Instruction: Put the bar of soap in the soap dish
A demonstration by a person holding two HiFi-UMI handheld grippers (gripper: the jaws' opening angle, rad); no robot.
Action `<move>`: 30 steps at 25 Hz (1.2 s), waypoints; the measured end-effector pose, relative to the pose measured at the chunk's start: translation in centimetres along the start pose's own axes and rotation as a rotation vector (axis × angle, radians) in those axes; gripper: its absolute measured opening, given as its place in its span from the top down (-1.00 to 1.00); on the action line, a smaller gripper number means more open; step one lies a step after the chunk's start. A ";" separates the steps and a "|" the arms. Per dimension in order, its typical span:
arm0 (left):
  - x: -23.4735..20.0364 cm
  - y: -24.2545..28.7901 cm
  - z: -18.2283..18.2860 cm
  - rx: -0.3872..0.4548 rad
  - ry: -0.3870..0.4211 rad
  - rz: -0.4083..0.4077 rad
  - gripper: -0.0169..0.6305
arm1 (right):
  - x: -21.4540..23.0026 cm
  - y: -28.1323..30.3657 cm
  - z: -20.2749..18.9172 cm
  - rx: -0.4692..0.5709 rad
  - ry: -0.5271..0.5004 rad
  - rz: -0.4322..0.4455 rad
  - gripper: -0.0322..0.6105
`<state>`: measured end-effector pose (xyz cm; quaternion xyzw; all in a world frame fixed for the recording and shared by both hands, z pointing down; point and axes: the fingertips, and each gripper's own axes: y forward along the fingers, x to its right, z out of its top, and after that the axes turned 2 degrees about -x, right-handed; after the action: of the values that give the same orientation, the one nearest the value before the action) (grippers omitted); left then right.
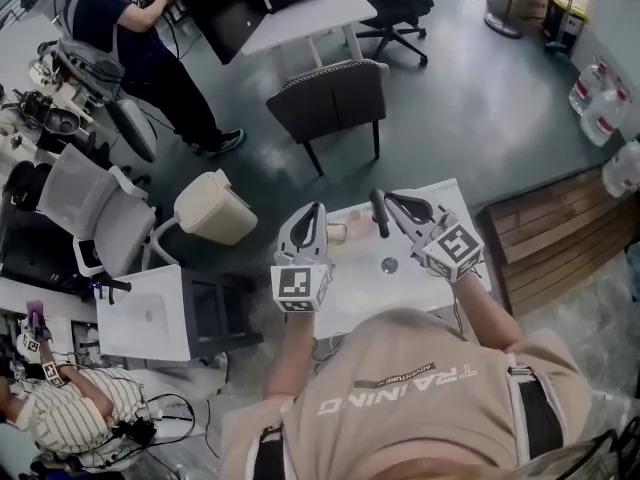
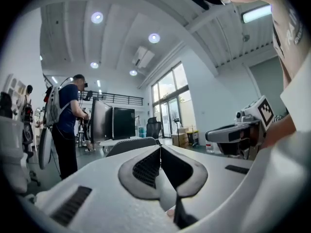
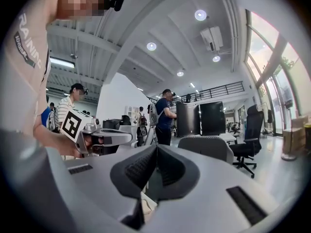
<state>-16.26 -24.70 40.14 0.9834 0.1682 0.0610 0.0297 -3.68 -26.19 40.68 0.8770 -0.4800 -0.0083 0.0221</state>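
White table top (image 1: 362, 278) lies below us. Pale beige bar of soap (image 1: 337, 233) sits at its far left edge, just beside left gripper (image 1: 317, 211); we cannot tell if dish holds it. Both grippers have jaws pressed together, nothing pinched. Right gripper (image 1: 392, 198) is beside dark upright rod (image 1: 379, 214). Beyond far edge: open grey floor (image 1: 470, 98), dark chair (image 1: 330, 98). Beige bin (image 1: 215, 208) left, wooden pallet (image 1: 560, 233) right.
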 end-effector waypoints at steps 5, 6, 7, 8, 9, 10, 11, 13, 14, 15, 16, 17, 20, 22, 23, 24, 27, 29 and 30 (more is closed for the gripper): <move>1.1 1.1 -1.1 -0.022 -0.036 -0.028 0.92 | 0.6 -0.9 -0.9 -0.023 -0.014 -0.025 0.86; 1.2 1.5 -1.2 -0.019 -0.056 -0.029 0.91 | 0.8 -1.1 -1.2 -0.029 -0.011 -0.027 0.86; 1.2 1.9 -1.2 -0.017 -0.064 -0.032 0.92 | 0.9 -1.2 -1.4 -0.033 -0.009 -0.032 0.86; 1.3 2.1 -1.2 -0.018 -0.061 -0.035 0.91 | 1.0 -1.2 -1.6 -0.035 -0.008 -0.039 0.86; 1.5 2.3 -1.3 -0.022 -0.043 -0.040 0.92 | 1.1 -1.3 -1.6 -0.035 -0.011 -0.046 0.86; 1.9 2.3 -1.4 -0.028 -0.017 -0.044 0.91 | 1.2 -1.4 -1.6 -0.035 -0.015 -0.053 0.86; 2.2 2.3 -1.7 -0.035 0.007 -0.049 0.92 | 1.3 -1.6 -1.6 -0.035 -0.018 -0.058 0.86; 2.6 2.3 -2.1 -0.046 0.014 -0.058 0.92 | 1.6 -1.8 -1.7 -0.036 -0.011 -0.063 0.86; 2.6 2.3 -2.3 -0.053 0.001 -0.060 0.92 | 1.7 -1.8 -1.8 -0.036 -0.006 -0.063 0.86; 2.4 2.3 -2.6 -0.061 -0.014 -0.058 0.91 | 1.8 -1.8 -1.8 -0.034 -0.005 -0.063 0.86; 2.1 2.2 -2.8 -0.069 -0.024 -0.053 0.91 | 1.8 -1.7 -1.8 -0.030 -0.006 -0.062 0.86; 1.9 2.2 -2.9 -0.074 -0.031 -0.048 0.92 | 1.9 -1.6 -1.8 -0.027 -0.006 -0.061 0.86; 1.2 2.0 -3.2 -0.078 -0.039 -0.033 0.91 | 1.8 -1.3 -2.3 -0.030 0.011 -0.052 0.86; 0.8 1.9 -3.4 -0.080 -0.049 -0.021 0.91 | 1.6 -1.2 -2.7 -0.037 0.021 -0.044 0.86; 0.6 1.8 -3.6 -0.083 -0.054 -0.015 0.92 | 1.5 -1.1 -3.0 -0.042 0.023 -0.038 0.86; 0.5 1.7 -3.8 -0.088 -0.059 -0.010 0.92 | 1.3 -1.0 -3.1 -0.045 0.024 -0.031 0.86; 0.7 1.5 -4.4 -0.104 -0.062 -0.015 0.91 | 1.1 -0.8 -3.5 -0.045 0.024 -0.019 0.86; 1.1 1.5 -4.7 -0.117 -0.054 -0.028 0.91 | 1.1 -0.8 -3.8 -0.047 0.026 -0.021 0.86; 1.3 1.5 -4.9 -0.122 -0.051 -0.036 0.91 | 1.1 -0.8 -3.9 -0.049 0.028 -0.023 0.86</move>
<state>-15.20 -25.54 45.25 0.9778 0.1812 0.0453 0.0952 -2.28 -26.51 44.56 0.8817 -0.4690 -0.0079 0.0503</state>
